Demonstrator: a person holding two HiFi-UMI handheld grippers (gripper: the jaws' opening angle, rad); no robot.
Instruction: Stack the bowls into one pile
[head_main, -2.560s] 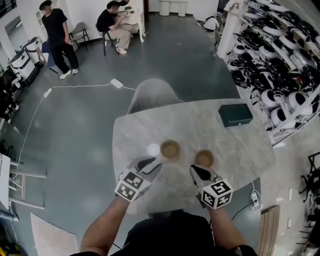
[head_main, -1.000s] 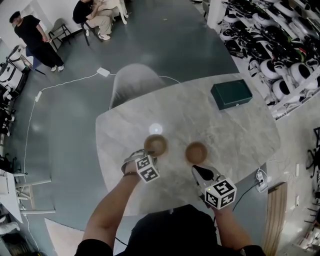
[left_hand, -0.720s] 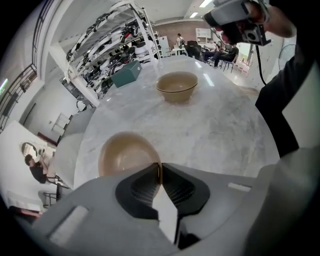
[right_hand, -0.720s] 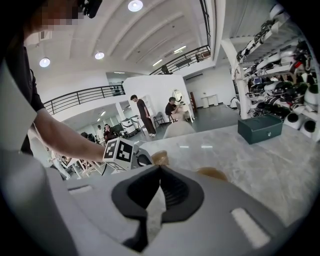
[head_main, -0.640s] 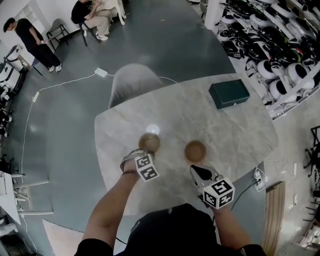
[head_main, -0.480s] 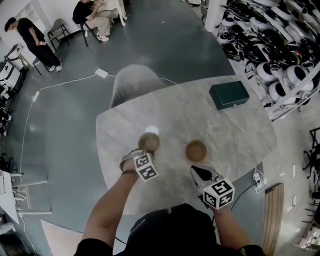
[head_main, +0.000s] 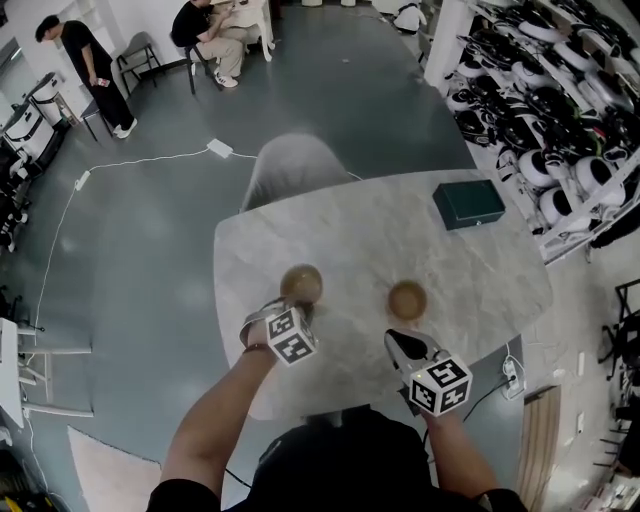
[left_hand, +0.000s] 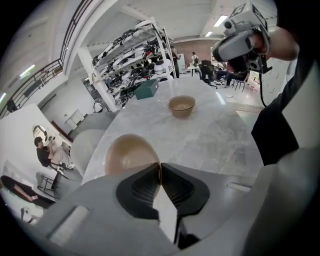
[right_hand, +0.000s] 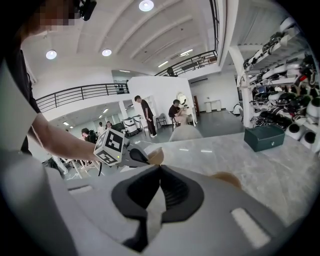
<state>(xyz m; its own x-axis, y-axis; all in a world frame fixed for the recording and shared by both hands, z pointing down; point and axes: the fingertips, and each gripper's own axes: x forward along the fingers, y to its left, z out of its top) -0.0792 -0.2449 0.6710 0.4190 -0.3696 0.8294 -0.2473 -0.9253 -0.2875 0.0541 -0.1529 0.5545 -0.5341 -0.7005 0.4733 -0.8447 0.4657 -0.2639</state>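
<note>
Two tan bowls are in play on the marble table (head_main: 470, 280). My left gripper (head_main: 296, 308) has just closed its jaws on the near rim of the left bowl (head_main: 301, 283); in the left gripper view that bowl (left_hand: 129, 154) hangs tilted above the tabletop with its rim pinched between the pads. The right bowl (head_main: 407, 298) (left_hand: 181, 105) stands upright on the table. My right gripper (head_main: 396, 341) (right_hand: 160, 167) is shut and empty, just short of that bowl (right_hand: 229, 178), which its body half hides. The right gripper view also shows the held bowl (right_hand: 155, 156).
A dark green box (head_main: 469, 204) (right_hand: 264, 137) lies at the table's far right. A grey chair (head_main: 300, 165) stands at the far edge. Shelves of gear (head_main: 540, 90) line the right side. People stand and sit far off at the back left.
The left gripper has closed on the left bowl's rim and lifted it off the table. The right gripper has shifted slightly, still shut.
</note>
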